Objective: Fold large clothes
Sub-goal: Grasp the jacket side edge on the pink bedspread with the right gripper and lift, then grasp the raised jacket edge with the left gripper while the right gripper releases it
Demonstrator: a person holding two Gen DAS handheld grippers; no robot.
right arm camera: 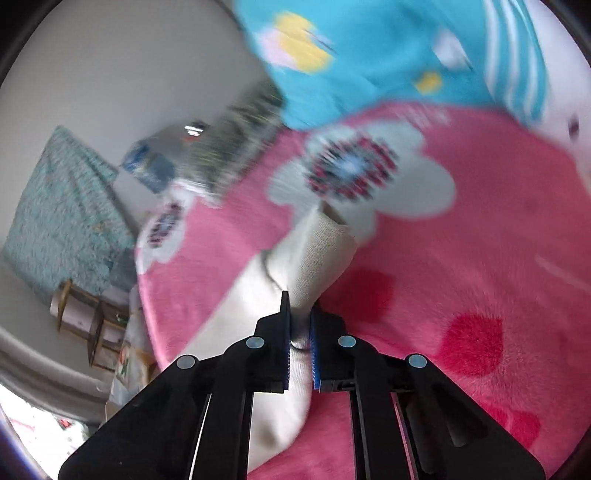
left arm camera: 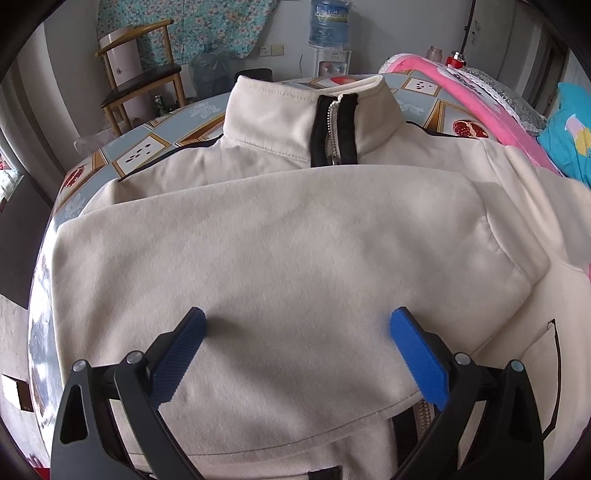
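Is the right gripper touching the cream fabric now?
Touching. In the right wrist view the right gripper is shut on a bunch of the cream fabric; both blue pads press against it with no gap.

Back left, wooden chair [left arm camera: 142, 79] with dark seat, a white cylinder standing on it. Behind, floral teal cloth [left arm camera: 192, 26] hanging on the wall, seen again in the right wrist view [right arm camera: 59, 218]. Empty water bottle [left arm camera: 210, 74] on the floor beside the chair. Water dispenser [left arm camera: 332, 62] against the wall, blue bottle [left arm camera: 328, 22] on top. Wall socket [left arm camera: 271, 50] between cloth and dispenser. Patterned tablecloth [left arm camera: 147, 144] with fruit squares. At right, pink blanket [right arm camera: 480, 258] with white flowers and red spots; upon it a blue cloth [right arm camera: 369, 62] with yellow patches, blurred. Small red object [left arm camera: 456, 59] behind the blanket, too small to tell.
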